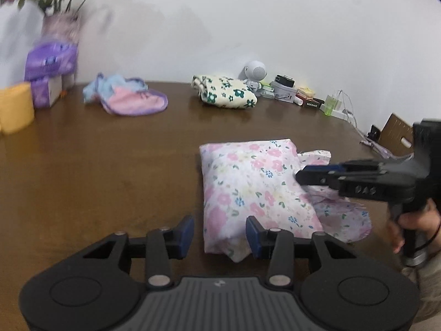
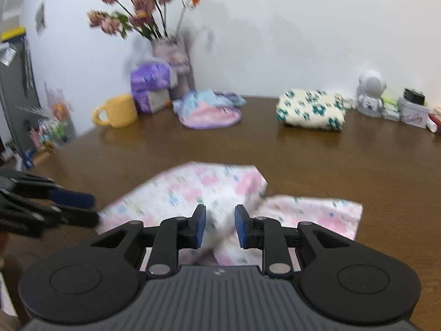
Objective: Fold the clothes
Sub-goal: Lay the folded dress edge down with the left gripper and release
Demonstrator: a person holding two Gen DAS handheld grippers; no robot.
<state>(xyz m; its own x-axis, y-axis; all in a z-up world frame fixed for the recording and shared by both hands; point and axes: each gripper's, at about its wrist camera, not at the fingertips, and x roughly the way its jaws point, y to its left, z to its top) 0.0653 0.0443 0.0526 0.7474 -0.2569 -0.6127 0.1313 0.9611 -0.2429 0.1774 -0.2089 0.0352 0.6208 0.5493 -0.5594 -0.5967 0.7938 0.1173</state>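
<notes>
A pink floral garment (image 1: 256, 190) lies partly folded on the brown table (image 1: 110, 165), with a loose flap to its right. My left gripper (image 1: 219, 234) is open at the garment's near left corner, holding nothing. My right gripper (image 2: 220, 226) is open just above the garment (image 2: 209, 190), with cloth between its jaws but not pinched. In the left wrist view the right gripper (image 1: 306, 176) reaches in from the right over the fold. In the right wrist view the left gripper (image 2: 82, 207) shows at the left edge of the garment.
A folded cream garment with green flowers (image 1: 226, 95) and a crumpled pink, blue and purple garment (image 1: 129, 98) lie at the back. A yellow mug (image 2: 118, 111), purple tissue packs (image 2: 150, 87), a flower vase (image 2: 172, 63), a white robot figure (image 2: 370, 91) and small boxes line the wall.
</notes>
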